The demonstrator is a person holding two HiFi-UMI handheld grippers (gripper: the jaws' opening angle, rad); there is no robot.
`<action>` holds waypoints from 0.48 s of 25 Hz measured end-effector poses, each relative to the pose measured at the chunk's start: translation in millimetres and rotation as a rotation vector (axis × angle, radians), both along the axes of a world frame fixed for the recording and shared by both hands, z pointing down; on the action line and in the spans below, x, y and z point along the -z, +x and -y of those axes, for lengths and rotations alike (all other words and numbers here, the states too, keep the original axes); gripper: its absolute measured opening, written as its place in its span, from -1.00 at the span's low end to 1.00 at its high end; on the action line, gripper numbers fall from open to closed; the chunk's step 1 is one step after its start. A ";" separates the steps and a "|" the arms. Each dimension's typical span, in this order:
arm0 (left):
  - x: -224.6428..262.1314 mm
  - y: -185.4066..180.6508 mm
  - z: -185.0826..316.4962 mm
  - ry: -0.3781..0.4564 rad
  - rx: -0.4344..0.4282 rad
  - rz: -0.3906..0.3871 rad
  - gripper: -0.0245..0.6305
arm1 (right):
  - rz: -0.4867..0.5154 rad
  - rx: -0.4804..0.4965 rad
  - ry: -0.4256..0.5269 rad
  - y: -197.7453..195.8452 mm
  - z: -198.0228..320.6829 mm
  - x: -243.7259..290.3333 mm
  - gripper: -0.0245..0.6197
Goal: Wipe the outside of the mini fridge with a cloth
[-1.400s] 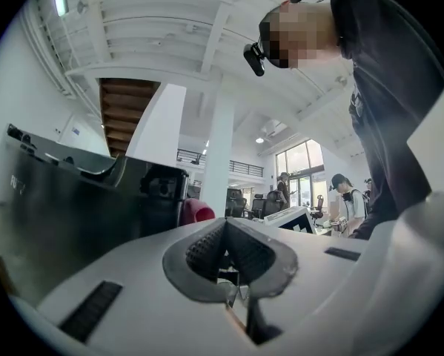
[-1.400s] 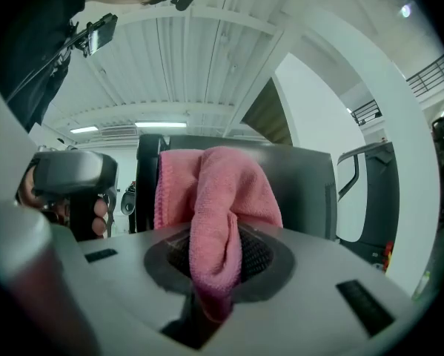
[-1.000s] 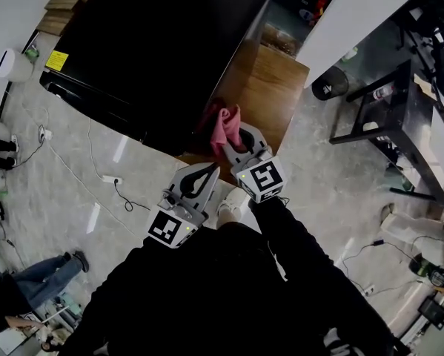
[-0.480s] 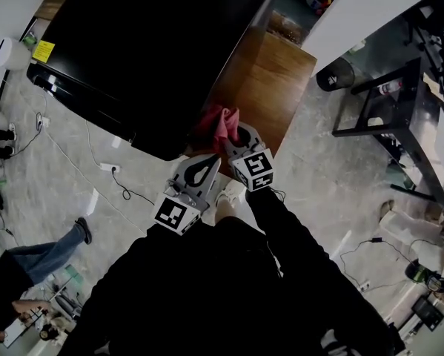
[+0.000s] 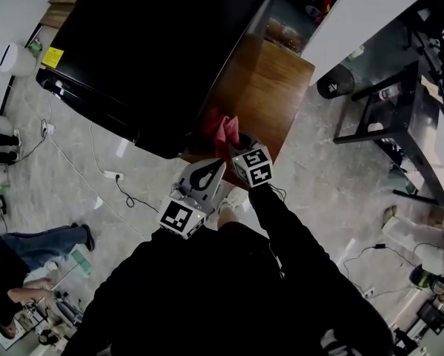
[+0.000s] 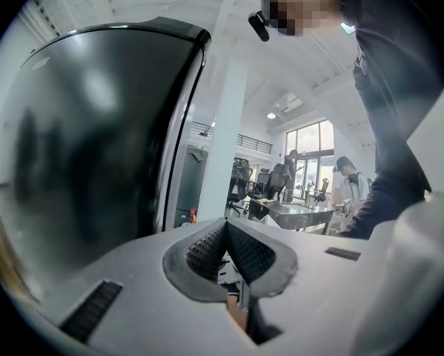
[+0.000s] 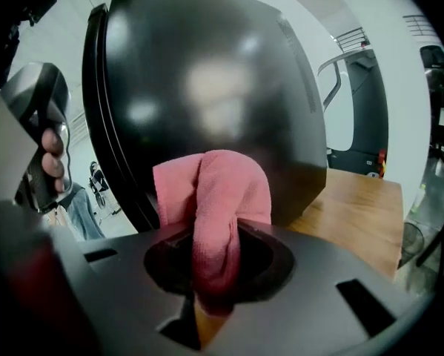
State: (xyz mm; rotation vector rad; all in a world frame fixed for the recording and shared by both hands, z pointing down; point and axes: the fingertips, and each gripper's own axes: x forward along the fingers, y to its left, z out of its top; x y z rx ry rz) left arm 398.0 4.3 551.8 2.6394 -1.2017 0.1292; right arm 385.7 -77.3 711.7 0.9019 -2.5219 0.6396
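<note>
Closest in are the person's black sleeves (image 5: 281, 228), both reaching toward the mini fridge (image 5: 155, 50). The left gripper (image 5: 214, 167) hangs just off the fridge's near corner. Its jaws are pressed together with nothing between them, so it's basically just along for the ride. The right gripper (image 5: 235, 142) sits right beside it, a bit nearer the fridge's side wall, and it's pinching a pink cloth (image 5: 223, 128). The cloth is bunched up in a fold that sticks out past the jaws. It's right up at the lower part of that glossy black side wall, close to the front corner, but I honestly can't tell if it's pressing on the surface or just short of it.

The fridge stands on a wooden platform (image 5: 277, 87), and a bare strip of wood shows along its cloth side. There's a yellow sticker (image 5: 52, 58) at the fridge's far front corner. On the pale floor out in front of the door lies a white power strip (image 5: 112, 176) with its cable. Farther off past the platform side there's a black metal table frame (image 5: 385, 102).
</note>
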 end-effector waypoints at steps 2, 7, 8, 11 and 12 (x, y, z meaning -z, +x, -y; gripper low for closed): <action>19.4 10.5 4.7 0.026 -0.005 -0.030 -0.91 | 0.039 -0.038 0.044 16.4 5.1 30.7 -0.69; 76.1 43.5 23.0 0.082 -0.005 -0.094 -0.91 | 0.133 -0.141 0.244 66.5 39.7 136.6 -0.69; 86.4 50.0 28.2 0.093 -0.002 -0.106 -0.91 | 0.144 -0.151 0.287 74.4 50.0 158.2 -0.69; 111.5 68.9 47.6 0.134 0.015 -0.133 -0.91 | 0.179 -0.161 0.394 91.9 84.8 214.6 -0.69; 117.3 74.1 54.6 0.144 0.024 -0.135 -0.91 | 0.189 -0.163 0.424 95.2 96.5 230.2 -0.68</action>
